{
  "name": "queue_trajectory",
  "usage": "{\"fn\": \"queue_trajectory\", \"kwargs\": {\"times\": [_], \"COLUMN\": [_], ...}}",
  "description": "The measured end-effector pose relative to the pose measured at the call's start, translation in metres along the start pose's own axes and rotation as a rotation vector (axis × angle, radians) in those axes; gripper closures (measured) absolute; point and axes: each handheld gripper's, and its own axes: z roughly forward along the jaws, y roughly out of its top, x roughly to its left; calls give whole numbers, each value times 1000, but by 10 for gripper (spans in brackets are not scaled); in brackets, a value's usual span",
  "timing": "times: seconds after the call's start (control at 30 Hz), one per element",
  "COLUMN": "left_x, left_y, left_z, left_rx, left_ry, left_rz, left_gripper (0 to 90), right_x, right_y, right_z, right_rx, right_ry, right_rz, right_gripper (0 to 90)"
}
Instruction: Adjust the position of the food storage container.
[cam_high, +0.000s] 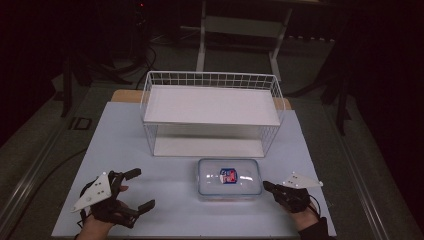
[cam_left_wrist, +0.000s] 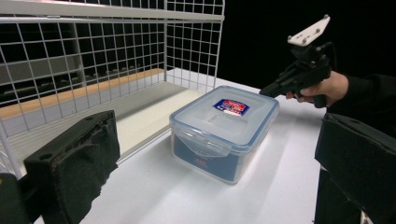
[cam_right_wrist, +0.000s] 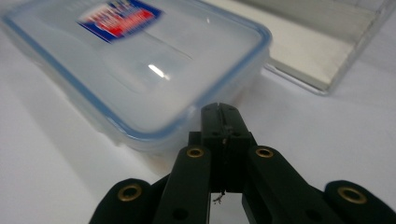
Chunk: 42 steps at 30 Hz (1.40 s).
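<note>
Tabletop (cam_high: 165, 205), pale and bare at the near side. Wire rack (cam_high: 210, 112) with two white shelves stands beyond both sets of jaws, its open lower shelf facing the person.

Box (cam_high: 229, 178): clear, lidded, blue seal, red-blue label on top. It sits flat on the tabletop just in front of the rack, between the two grippers; from the left gripper view it lies ahead of the jaws and to their right, apart from them.

Left gripper (cam_high: 142, 190): jaws spread wide, nothing between them, well off the box's left end.

Right gripper (cam_high: 266, 186): jaws pressed together, holding nothing, tips just off the box's right end. In the right gripper view (cam_right_wrist: 221, 111) the tips sit close by the lid's rim; contact cannot be told.

Judged step: shifting the box, likely toward the lower shelf. Closed tips suit a push, not a lift. To do it well: press low on the wall, below the lid rim, near the end's middle so the box slides straight and does not swivel. Bring the left jaws in to steady the far end. Watch the shelf's front lip.
</note>
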Motion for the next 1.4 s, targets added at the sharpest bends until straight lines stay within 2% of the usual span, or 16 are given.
{"fn": "queue_trajectory", "kwargs": {"times": [0.03, 0.13, 0.3, 1.13, 1.3, 1.4], "left_x": [0, 0, -1, -1, -2, -2], "left_y": [0, 0, 0, -1, -1, 0], "left_z": [0, 1, 1, 2, 2, 1], "left_rx": [0, 1, 3, 7, 10, 7], "left_ry": [-1, -4, -6, -14, -17, -13], "left_rz": [0, 1, 2, -6, -5, -3], "left_gripper": [0, 0, 0, 0, 0, 0], "right_x": [-2, -6, -4, 28, 33, 31], "right_y": [-2, 0, 5, 35, 38, 39], "right_z": [5, 7, 11, 50, 55, 50], "right_rx": [7, -1, -6, 17, 18, -5], "right_ry": [-8, 5, 1, 100, 103, 92], "right_rz": [10, 36, 39, -47, -57, -51], "right_gripper": [900, 900, 900, 900, 900, 900]}}
